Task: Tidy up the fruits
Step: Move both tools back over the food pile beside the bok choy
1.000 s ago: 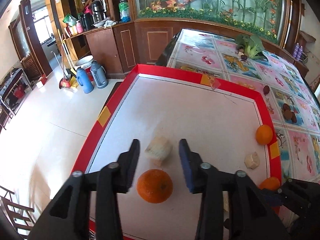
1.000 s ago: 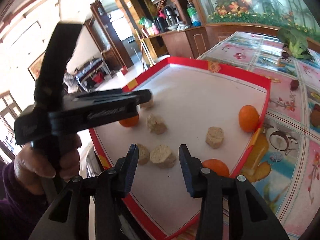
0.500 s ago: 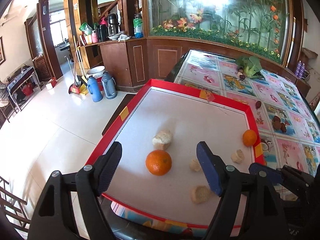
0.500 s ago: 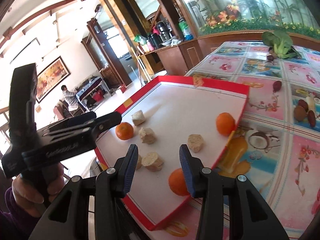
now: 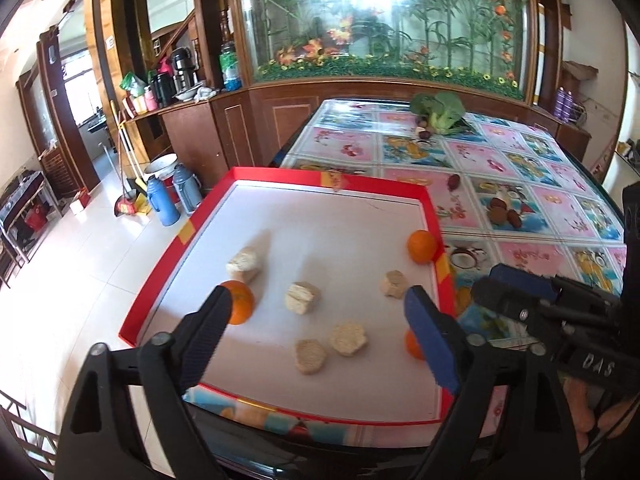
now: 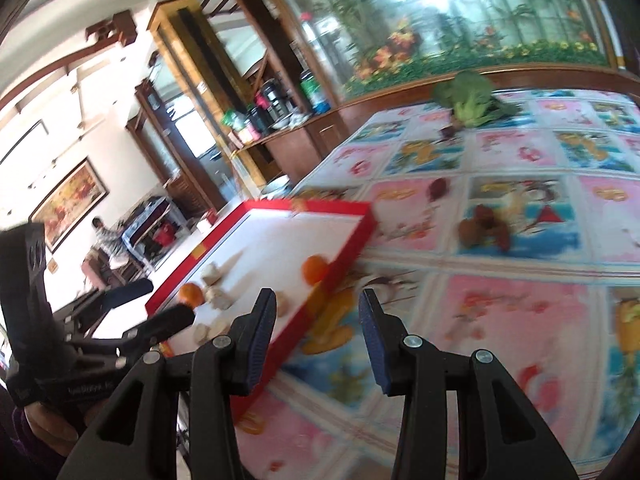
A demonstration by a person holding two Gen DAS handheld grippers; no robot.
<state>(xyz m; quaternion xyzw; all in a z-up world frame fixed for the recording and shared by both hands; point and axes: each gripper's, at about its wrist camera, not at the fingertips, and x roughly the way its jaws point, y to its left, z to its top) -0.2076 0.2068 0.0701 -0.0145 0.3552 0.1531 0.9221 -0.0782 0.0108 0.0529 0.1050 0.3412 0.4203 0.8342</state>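
A: Landmark item?
B: Red-rimmed tray, white floor, at the near corner of a table with a patterned tablecloth.

A: Fruit on the tray?
B: Three oranges. One orange by the tray's left rim, one orange against its right rim, a third orange near the right front corner, partly hidden by a gripper finger.

A: Other contents?
B: Five beige chunks scattered across the tray's middle and front; kind cannot be told.

A: Off the tray?
B: Small brown fruits on the cloth to its right; a leafy green vegetable far beyond it.

A: Left gripper?
B: Above the tray's front edge, jaws opening, fingers spread wide, nothing between them.

A: Right gripper?
B: Over the cloth just right of the tray, fingers parted, gripping nothing.
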